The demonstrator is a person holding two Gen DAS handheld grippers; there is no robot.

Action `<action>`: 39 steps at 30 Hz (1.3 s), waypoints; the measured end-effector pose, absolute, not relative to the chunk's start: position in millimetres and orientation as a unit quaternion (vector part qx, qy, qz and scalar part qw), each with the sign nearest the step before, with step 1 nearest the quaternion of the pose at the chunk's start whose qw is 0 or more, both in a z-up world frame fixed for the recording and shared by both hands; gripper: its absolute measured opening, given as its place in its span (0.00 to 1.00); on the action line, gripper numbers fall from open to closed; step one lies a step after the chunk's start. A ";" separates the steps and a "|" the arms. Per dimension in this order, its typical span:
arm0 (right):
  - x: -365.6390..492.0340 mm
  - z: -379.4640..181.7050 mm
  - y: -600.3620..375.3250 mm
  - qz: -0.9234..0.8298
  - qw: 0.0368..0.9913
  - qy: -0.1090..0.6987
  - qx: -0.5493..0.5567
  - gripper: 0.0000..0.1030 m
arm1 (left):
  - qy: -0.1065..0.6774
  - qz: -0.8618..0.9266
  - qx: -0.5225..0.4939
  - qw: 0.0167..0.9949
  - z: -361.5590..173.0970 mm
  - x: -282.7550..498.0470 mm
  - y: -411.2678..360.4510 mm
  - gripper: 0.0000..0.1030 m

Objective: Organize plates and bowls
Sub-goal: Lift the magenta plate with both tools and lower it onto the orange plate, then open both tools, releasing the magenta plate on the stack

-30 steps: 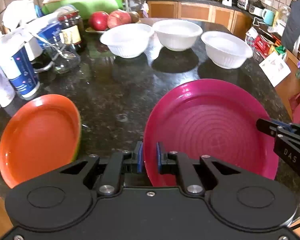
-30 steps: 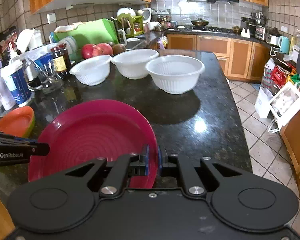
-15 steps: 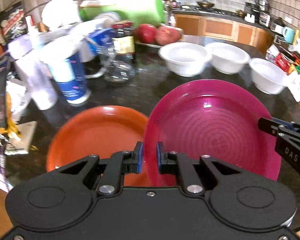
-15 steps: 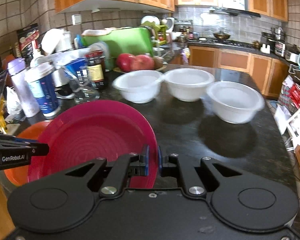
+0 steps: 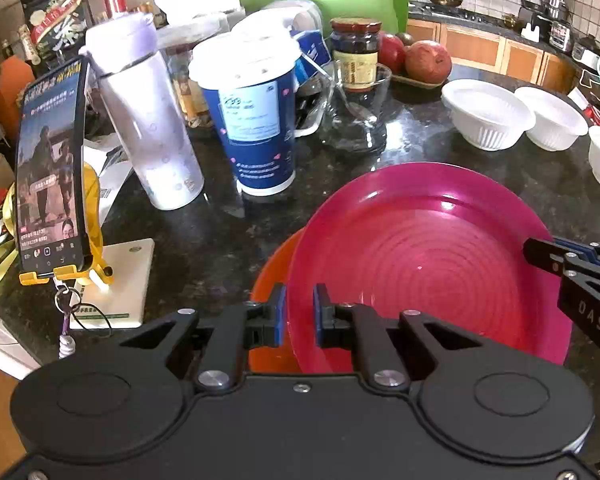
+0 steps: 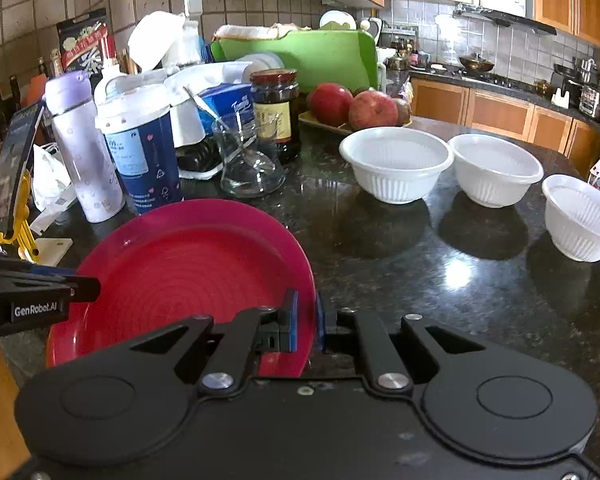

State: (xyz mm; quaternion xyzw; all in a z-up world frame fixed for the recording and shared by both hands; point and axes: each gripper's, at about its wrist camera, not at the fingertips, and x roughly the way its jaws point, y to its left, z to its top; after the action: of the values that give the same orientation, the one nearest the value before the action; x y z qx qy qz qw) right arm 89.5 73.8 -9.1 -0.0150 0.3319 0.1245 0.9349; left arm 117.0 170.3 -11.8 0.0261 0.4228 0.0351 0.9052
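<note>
A magenta plate [image 5: 428,256] lies over an orange plate [image 5: 272,276], of which only the left rim shows. My left gripper [image 5: 299,312] is shut on the magenta plate's near left rim. My right gripper [image 6: 306,320] is shut on the same plate's [image 6: 188,276] right rim. The right gripper also shows at the right in the left wrist view [image 5: 572,264]. Three white bowls [image 6: 396,168] [image 6: 496,174] [image 6: 580,216] stand in a row on the dark counter, to the right and behind.
Clutter stands close behind the plates: a blue paper cup [image 5: 256,128], a lilac bottle [image 5: 148,120], a glass bowl with a spoon [image 6: 252,160], a jar [image 6: 276,108], pomegranates [image 6: 352,106] and a phone on a yellow stand [image 5: 48,184].
Both grippers have carried the magenta plate to the left, from beside the orange plate to over it. The orange plate is now mostly covered.
</note>
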 end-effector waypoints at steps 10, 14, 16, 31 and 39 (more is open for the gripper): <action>91.0 -17.3 92.7 0.103 0.934 0.343 -0.012 0.13 | 0.429 0.010 0.031 0.903 -17.8 124.3 190.9 0.18; 89.0 -16.6 93.4 0.101 0.936 0.337 -0.001 0.16 | 0.417 0.013 0.036 0.908 -15.2 123.4 190.5 0.31; 87.6 -15.3 93.3 0.098 0.938 0.332 -0.004 0.16 | 0.410 0.020 0.044 0.911 -13.4 121.6 187.2 0.31; 64.8 4.1 24.2 0.059 0.953 0.296 0.015 0.16 | 0.391 0.013 0.016 0.920 2.2 124.8 119.4 0.50; 56.8 -4.1 -43.8 0.012 0.952 0.303 0.031 0.16 | 0.393 -0.003 0.018 0.919 -8.2 142.4 49.9 0.50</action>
State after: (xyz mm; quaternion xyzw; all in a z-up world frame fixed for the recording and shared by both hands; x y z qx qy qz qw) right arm 56.8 -43.8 -4.1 0.0312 0.3029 0.0117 0.9524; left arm 142.4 49.9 -8.2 0.0175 0.3934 -0.0031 0.9192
